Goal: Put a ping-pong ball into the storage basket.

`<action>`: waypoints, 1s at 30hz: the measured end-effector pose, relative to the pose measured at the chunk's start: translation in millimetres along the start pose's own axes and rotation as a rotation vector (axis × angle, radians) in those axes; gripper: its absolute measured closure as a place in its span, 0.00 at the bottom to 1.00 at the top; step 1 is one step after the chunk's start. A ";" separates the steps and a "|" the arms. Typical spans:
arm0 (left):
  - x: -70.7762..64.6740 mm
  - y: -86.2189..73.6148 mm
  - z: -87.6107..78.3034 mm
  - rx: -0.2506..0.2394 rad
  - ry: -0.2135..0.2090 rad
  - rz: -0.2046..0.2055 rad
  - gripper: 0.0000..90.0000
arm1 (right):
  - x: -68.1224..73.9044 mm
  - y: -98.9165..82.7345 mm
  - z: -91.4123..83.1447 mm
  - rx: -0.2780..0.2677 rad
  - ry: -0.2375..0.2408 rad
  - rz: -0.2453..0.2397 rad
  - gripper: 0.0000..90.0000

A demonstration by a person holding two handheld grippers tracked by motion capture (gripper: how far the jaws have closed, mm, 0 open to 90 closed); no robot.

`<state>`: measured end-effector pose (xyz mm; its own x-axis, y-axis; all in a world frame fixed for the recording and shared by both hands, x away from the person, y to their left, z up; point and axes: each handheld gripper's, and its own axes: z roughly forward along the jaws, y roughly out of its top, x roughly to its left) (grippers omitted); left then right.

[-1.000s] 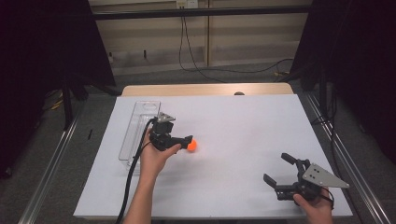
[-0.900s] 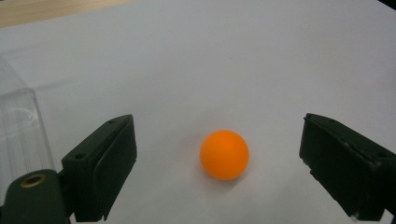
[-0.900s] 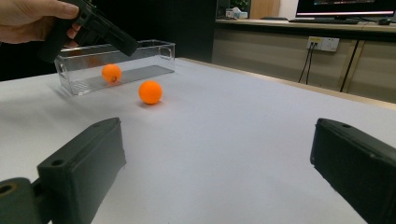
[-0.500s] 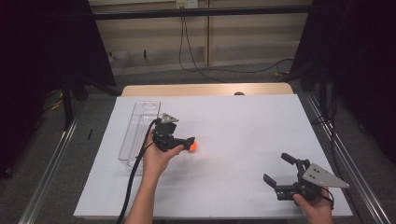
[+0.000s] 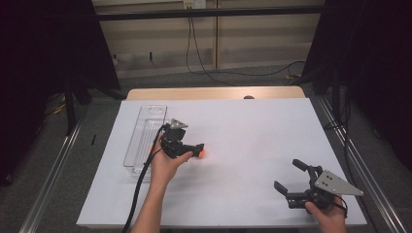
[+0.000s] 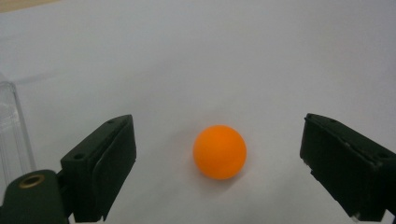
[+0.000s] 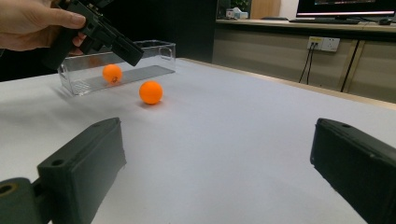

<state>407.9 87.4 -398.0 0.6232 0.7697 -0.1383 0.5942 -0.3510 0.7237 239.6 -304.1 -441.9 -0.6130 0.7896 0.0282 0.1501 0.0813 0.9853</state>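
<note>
A white-covered table [image 5: 252,126] carries a clear tray [image 5: 145,131] and an orange ball [image 5: 202,152] beside it.

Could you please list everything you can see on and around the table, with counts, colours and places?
Ball: two, orange; one on the white table between the left claw's open jaws, untouched; the other seems to lie inside the clear tray, though it could be a reflection.
Clear tray: one, transparent, long, at the table's left side.
Table: one, white top with a wooden far edge.
Cables: black, on the floor beyond the table.
Wall socket: one, white, on the far wall.
Left claw: black, held over the ball, jaws open.
Right claw: black with grey plate, near the table's right front, jaws open and empty.
Hands: two, one on each claw.
</note>
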 end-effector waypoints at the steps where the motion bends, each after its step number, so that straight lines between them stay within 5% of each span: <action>1: -0.2 0.0 0.3 0.001 -0.002 -0.002 0.12 | 0.0 0.0 0.0 0.000 0.000 -0.001 0.03; 30: -1.2 -3.9 11.0 0.018 0.014 -0.007 0.08 | 0.1 0.0 0.0 0.002 0.000 0.000 0.03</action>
<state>410.4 82.0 -408.0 0.6116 0.7798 -0.1336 0.6077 -0.3549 0.7104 239.6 -304.0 -441.9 -0.6133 0.7893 0.0278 0.1512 0.0827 0.9850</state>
